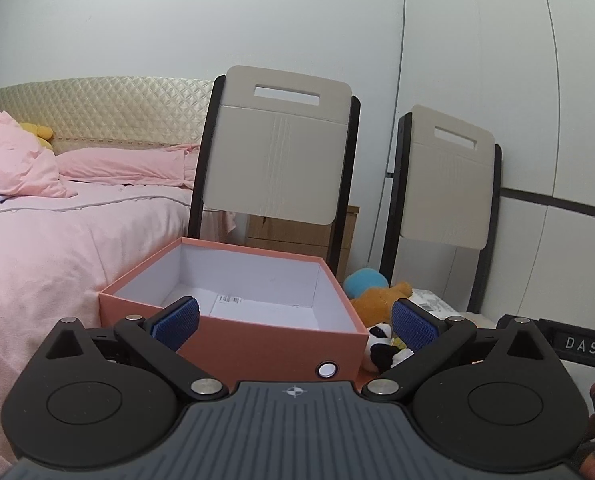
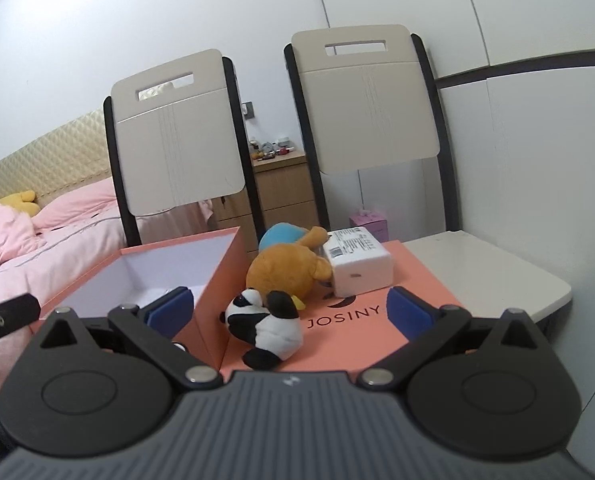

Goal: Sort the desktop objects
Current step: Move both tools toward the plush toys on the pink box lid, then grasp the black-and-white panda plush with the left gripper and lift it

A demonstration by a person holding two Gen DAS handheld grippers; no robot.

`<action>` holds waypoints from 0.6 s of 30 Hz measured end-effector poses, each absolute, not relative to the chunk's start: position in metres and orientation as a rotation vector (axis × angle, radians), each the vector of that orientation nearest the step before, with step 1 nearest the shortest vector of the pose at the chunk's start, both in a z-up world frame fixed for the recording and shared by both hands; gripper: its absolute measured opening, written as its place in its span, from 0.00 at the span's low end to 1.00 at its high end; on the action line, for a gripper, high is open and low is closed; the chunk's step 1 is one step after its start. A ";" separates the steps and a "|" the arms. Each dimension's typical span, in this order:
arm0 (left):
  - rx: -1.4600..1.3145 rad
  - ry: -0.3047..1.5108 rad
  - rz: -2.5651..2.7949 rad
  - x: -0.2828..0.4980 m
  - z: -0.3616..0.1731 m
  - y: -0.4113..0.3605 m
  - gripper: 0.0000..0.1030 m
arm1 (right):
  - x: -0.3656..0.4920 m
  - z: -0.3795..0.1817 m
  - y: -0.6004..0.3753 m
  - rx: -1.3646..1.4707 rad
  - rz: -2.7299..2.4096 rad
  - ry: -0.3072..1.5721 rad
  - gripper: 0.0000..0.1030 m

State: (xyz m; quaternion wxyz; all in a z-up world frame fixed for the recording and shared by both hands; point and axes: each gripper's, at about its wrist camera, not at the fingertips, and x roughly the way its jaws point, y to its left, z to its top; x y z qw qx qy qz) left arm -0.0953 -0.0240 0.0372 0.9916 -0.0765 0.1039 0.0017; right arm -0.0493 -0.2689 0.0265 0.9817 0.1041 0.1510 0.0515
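An open salmon-pink box (image 1: 257, 344) with a white inside stands in front of my left gripper (image 1: 295, 326), which is open and empty, its jaws either side of the box's near wall. A white card lies in the box. In the right wrist view the box (image 2: 213, 280) is at the left, and its lid (image 2: 381, 308) marked JOSINY lies flat beside it. On the lid lie a black-and-white panda plush (image 2: 269, 326), a brown-and-blue plush (image 2: 289, 264) and a small white box (image 2: 357, 266). My right gripper (image 2: 289, 314) is open and empty, just short of the panda.
Two beige chair backs (image 2: 177, 136) (image 2: 365, 100) stand behind the box. A pink bed (image 1: 57, 220) is at the left. A wooden nightstand (image 2: 281, 188) with small items stands behind. A white table edge (image 2: 497, 276) lies at the right.
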 end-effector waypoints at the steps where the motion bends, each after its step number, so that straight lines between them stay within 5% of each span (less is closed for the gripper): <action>1: -0.159 0.207 0.006 -0.095 0.037 -0.023 1.00 | -0.049 0.027 -0.270 0.211 0.110 0.305 1.00; 18: -0.108 0.185 0.062 -0.049 0.024 -0.023 1.00 | 0.002 0.032 -0.272 0.210 0.222 0.294 1.00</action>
